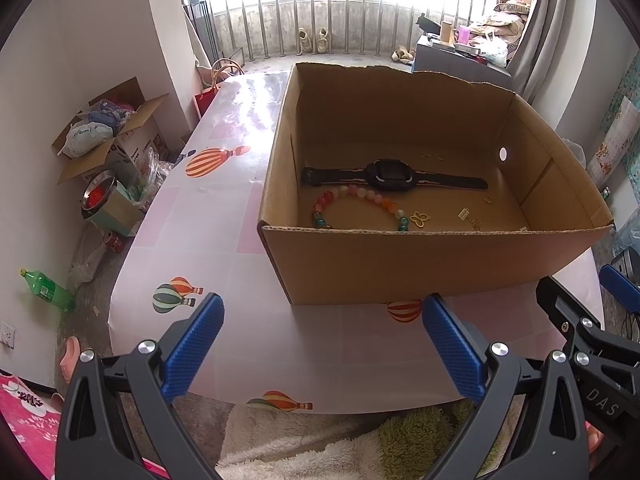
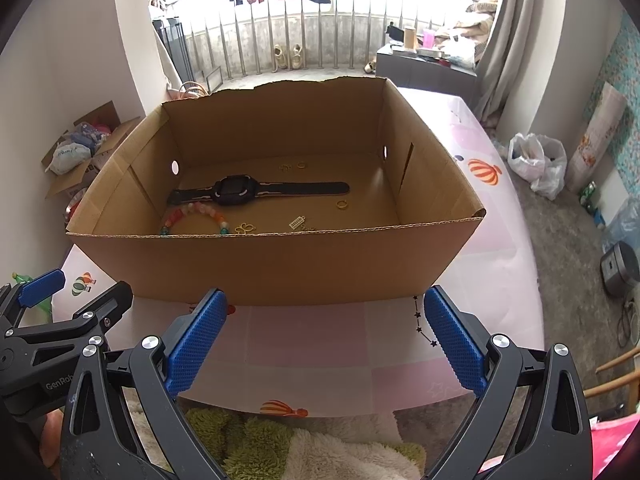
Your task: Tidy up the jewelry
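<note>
Both tools sit lowest in their frames, at the near table edge and short of the box: left gripper [image 1: 323,344] and right gripper [image 2: 326,338] each have blue pads spread wide with nothing between them, so both are released and empty. Centre frame in both views, the cardboard box [image 1: 420,264] stands on the balloon-print tablecloth [image 1: 224,216], and all visible jewelry lies on its floor. Black watch [image 1: 390,176] lies flat across the middle; the beaded bracelet [image 1: 360,200] curves just below it, partly hidden by the front wall. Lower right of the bracelet lie a gold butterfly charm [image 1: 420,219], a small white tag charm [image 1: 464,213] and a gold ring [image 1: 487,199]; further small gold pieces [image 1: 432,156] lie near the back wall. No jewelry is visible on the cloth outside the box. Judgement: collection into the box appears complete or nearly so. What remains, if anything, is tidying within, since pieces lie loose and ungrouped. Whether more is required cannot be told.
</note>
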